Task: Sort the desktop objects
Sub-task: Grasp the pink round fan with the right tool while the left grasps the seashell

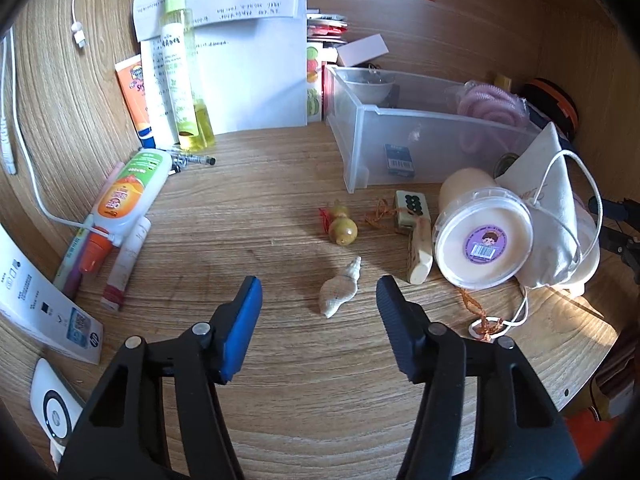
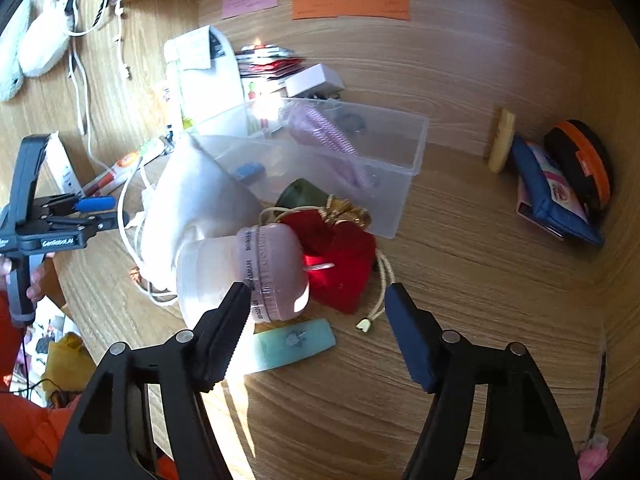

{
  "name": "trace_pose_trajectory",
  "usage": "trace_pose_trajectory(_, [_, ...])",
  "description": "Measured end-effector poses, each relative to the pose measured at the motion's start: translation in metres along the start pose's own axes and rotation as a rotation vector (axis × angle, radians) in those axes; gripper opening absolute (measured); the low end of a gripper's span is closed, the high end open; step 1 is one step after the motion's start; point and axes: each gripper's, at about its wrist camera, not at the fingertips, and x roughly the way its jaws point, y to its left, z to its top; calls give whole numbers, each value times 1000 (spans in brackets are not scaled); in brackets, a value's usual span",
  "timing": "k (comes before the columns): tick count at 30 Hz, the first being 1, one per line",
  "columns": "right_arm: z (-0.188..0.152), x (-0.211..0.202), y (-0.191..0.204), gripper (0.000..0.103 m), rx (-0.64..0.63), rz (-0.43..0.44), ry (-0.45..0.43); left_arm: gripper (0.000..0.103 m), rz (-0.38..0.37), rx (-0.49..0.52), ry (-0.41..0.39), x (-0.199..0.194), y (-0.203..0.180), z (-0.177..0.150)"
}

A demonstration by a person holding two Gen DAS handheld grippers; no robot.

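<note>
1. Left tool (image 1: 318, 292): fingers spread wide, empty, hovering over the tabletop (image 1: 280, 360).
2. Seashell (image 1: 340, 290): cream, spiral-tipped, lying on the tabletop between the left fingers, untouched.
3. Right tool (image 2: 316, 300): wide open, holding nothing; its left finger overlaps the pink-capped jar (image 2: 244, 276) in view, contact unclear.
4. Clear bin (image 2: 416, 148): behind the jar.

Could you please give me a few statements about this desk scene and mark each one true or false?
1. The left tool is open, with the seashell lying on the desk between its fingers. True.
2. The clear plastic bin holds a pink coiled item. True.
3. The small gourd is inside the bin. False: it lies on the desk in front of the bin.
4. The right tool is shut on the red pouch. False: it is open, gripping nothing.
5. The round tub stands upright. False: it lies on its side.
</note>
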Motion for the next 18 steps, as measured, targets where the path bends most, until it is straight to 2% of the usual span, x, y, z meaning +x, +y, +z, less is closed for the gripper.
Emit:
trace_pose_trajectory(10, [10, 16, 13, 66, -57, 23, 33, 53, -13, 1, 20, 7, -3, -2])
trace_pose_trajectory(18, [25, 36, 13, 67, -25, 85, 85, 51, -18, -1, 38, 14, -2, -3])
